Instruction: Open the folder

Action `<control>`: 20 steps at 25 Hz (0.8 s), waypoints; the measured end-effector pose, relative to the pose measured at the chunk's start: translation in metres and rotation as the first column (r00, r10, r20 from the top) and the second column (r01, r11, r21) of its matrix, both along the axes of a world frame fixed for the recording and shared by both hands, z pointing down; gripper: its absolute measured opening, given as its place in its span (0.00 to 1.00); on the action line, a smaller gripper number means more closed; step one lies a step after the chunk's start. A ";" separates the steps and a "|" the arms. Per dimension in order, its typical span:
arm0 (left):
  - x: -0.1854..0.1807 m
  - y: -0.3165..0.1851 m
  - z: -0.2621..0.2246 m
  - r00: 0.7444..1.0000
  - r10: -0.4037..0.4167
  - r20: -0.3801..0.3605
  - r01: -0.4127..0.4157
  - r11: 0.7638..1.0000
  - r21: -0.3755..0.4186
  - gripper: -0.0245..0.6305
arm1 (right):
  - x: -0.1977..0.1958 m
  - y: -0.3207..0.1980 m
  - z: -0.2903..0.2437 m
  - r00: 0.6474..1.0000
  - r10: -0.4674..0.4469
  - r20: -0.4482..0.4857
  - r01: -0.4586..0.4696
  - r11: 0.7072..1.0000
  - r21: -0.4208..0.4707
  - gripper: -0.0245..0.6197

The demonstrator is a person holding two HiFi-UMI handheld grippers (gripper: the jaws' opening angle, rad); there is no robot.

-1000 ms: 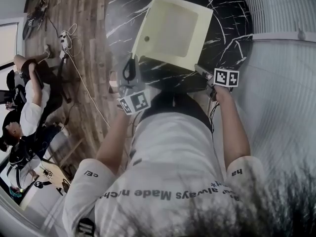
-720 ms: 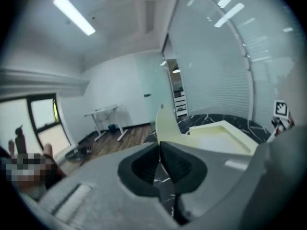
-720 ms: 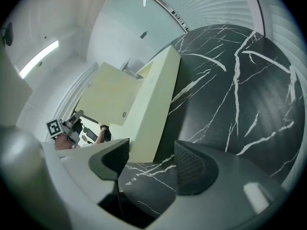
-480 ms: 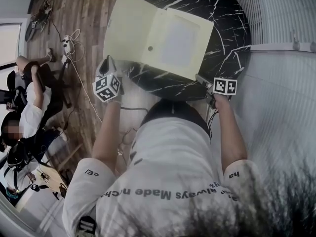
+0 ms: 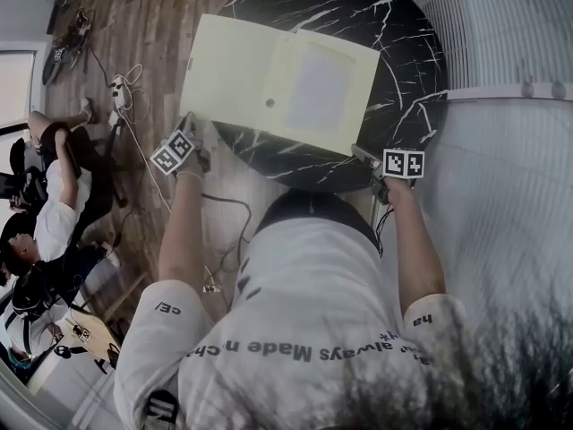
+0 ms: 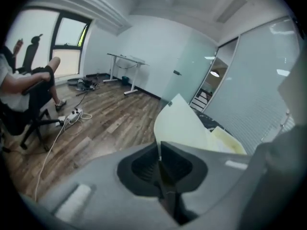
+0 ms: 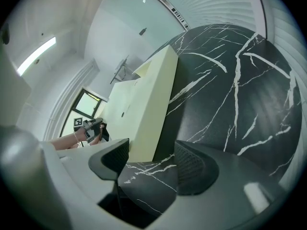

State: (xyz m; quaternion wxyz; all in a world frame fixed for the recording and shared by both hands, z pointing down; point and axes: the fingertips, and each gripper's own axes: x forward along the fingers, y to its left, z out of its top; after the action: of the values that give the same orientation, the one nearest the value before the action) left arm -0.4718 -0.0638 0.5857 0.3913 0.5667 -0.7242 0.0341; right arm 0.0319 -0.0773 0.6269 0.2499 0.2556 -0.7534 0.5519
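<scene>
A pale yellow folder (image 5: pixel 309 92) lies spread open on the round black marble table (image 5: pixel 398 43). Its cover (image 5: pixel 228 70) is folded out to the left and reaches past the table's rim. My left gripper (image 5: pixel 190 133) is shut on the cover's near left corner. In the left gripper view the thin sheet (image 6: pixel 180 123) runs up from between the closed jaws of the left gripper (image 6: pixel 159 153). My right gripper (image 5: pixel 361 155) rests at the folder's near right corner. Its jaws stand open over bare marble in the right gripper view (image 7: pixel 151 169), with the folder's thick edge (image 7: pixel 156 114) just beyond the left jaw.
Wooden floor lies left of the table, with a power strip and cable (image 5: pixel 119 83). People sit on chairs at the far left (image 5: pixel 54 195). A white slatted wall (image 5: pixel 510 25) borders the table on the right. A white desk (image 6: pixel 125 61) stands far back.
The left gripper has swung the cover from nearly upright over the folder, out to the left and down. The folder now lies open. The right gripper has stayed put.
</scene>
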 end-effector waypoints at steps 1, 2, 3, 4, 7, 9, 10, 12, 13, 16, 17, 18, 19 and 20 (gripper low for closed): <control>-0.004 0.002 0.010 0.999 -0.017 -0.039 0.017 1.000 -0.007 0.07 | 0.000 0.000 0.000 1.000 -0.002 -0.005 0.002 1.000 0.001 0.50; -0.008 0.006 0.019 0.996 -0.035 -0.076 0.034 0.999 -0.016 0.07 | 0.000 -0.001 0.000 1.000 -0.004 -0.010 0.004 1.000 0.001 0.50; -0.010 0.009 0.029 0.993 -0.050 -0.106 0.047 0.999 -0.026 0.07 | 0.000 -0.002 0.000 1.000 -0.006 -0.015 0.006 1.000 0.002 0.50; -0.012 0.014 0.038 0.990 -0.060 -0.128 0.056 0.998 -0.039 0.07 | 0.001 -0.003 0.000 1.000 -0.008 -0.021 0.008 1.000 0.002 0.50; -0.014 0.028 0.059 0.981 -0.081 -0.177 0.069 0.995 -0.071 0.08 | 0.003 -0.004 -0.001 0.999 -0.010 -0.046 0.010 1.000 0.002 0.50; -0.014 0.035 0.069 0.971 -0.100 -0.216 0.085 0.993 -0.076 0.10 | 0.004 -0.005 -0.002 0.998 -0.013 -0.062 0.013 1.000 0.002 0.50; -0.014 0.037 0.072 0.968 -0.107 -0.229 0.092 0.993 -0.074 0.11 | 0.004 -0.005 -0.002 0.998 -0.015 -0.068 0.015 1.000 0.003 0.50; -0.015 0.037 0.073 0.965 -0.113 -0.239 0.099 0.993 -0.067 0.12 | 0.003 -0.007 -0.002 0.997 -0.021 -0.076 0.021 1.000 0.006 0.50; -0.016 0.037 0.073 0.964 -0.115 -0.240 0.103 0.993 -0.064 0.13 | 0.002 -0.007 -0.003 0.996 -0.023 -0.081 0.024 1.000 0.009 0.49; -0.018 0.041 0.070 0.966 -0.121 -0.227 0.109 0.992 -0.066 0.21 | 0.002 -0.008 -0.007 0.996 -0.017 -0.093 0.019 1.000 0.023 0.49; -0.018 0.043 0.068 0.969 -0.114 -0.218 0.102 0.993 -0.066 0.22 | 0.003 -0.009 -0.009 0.995 -0.008 -0.096 0.011 0.999 0.030 0.48; -0.016 0.045 0.065 0.972 -0.104 -0.209 0.093 0.994 -0.065 0.25 | 0.005 -0.010 -0.010 0.995 0.003 -0.098 0.001 0.999 0.040 0.46; -0.013 0.048 0.060 0.974 -0.097 -0.203 0.086 0.994 -0.062 0.28 | 0.006 -0.012 -0.013 0.995 0.012 -0.101 -0.007 0.999 0.053 0.44; -0.010 0.051 0.054 0.975 -0.093 -0.200 0.083 0.995 -0.058 0.31 | 0.008 -0.013 -0.016 0.994 0.019 -0.104 -0.012 0.998 0.069 0.43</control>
State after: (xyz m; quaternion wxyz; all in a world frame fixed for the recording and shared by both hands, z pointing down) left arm -0.4820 -0.0132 0.6402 0.4778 0.5250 -0.7039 -0.0231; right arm 0.0400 -0.0908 0.6112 0.2760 0.2984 -0.7555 0.5138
